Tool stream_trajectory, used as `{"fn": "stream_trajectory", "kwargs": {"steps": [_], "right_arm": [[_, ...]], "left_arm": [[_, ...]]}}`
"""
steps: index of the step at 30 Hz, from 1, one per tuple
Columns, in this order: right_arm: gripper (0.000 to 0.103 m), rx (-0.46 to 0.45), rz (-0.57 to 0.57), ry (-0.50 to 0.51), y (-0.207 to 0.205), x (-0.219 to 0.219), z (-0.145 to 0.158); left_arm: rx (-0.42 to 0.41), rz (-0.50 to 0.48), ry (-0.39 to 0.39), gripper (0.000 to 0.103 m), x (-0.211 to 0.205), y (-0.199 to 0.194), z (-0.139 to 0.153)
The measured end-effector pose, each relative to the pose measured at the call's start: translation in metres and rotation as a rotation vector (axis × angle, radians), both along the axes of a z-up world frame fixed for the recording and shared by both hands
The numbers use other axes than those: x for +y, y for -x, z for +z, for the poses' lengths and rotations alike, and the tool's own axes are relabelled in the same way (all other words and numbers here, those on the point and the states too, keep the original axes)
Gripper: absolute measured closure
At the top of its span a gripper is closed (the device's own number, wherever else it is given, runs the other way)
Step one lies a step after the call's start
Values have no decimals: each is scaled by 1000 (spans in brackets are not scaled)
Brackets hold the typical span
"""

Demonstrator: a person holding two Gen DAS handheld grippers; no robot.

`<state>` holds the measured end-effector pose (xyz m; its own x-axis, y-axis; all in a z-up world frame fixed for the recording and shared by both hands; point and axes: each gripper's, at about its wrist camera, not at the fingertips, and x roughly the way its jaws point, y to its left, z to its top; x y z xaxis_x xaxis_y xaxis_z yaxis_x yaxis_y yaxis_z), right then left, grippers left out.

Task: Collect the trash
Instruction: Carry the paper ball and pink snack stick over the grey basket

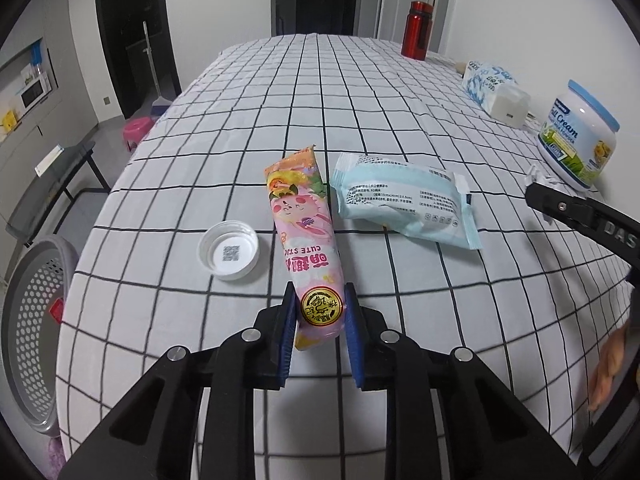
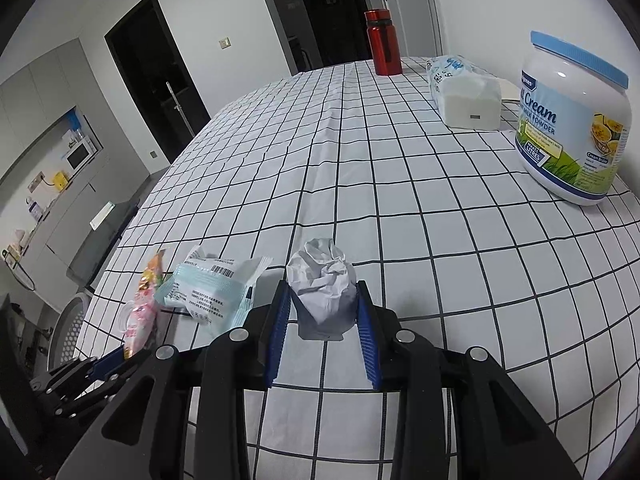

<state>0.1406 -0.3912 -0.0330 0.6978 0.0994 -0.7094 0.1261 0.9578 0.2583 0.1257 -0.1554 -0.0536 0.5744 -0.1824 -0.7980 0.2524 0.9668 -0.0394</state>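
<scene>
My left gripper (image 1: 320,298) is shut on the near end of a pink snack wrapper (image 1: 306,236), which stretches away over the checked tablecloth. A light blue wipes packet (image 1: 404,198) lies just right of it and a white bottle cap (image 1: 229,250) just left. My right gripper (image 2: 322,294) is shut on a crumpled white paper ball (image 2: 324,280). The wrapper (image 2: 140,312) and the packet (image 2: 212,292) also show to the left in the right wrist view, with the left gripper's fingers (image 2: 108,360) on the wrapper.
A grey perforated bin (image 1: 32,332) stands on the floor off the table's left edge. A milk powder jar (image 2: 576,128), a tissue pack (image 2: 466,94) and a red bottle (image 2: 382,42) stand along the right and far side.
</scene>
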Motion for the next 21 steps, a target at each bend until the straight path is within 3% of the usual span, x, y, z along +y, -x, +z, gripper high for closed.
{"fn": "stream_trajectory", "kwargs": {"steps": [12, 21], "right_arm": [[71, -6, -30, 29, 18, 12, 8], [71, -15, -21, 27, 60, 54, 14]], "left_arm": [[-76, 19, 36, 80, 47, 30, 36], [-100, 42, 63, 80, 89, 45, 45]]}}
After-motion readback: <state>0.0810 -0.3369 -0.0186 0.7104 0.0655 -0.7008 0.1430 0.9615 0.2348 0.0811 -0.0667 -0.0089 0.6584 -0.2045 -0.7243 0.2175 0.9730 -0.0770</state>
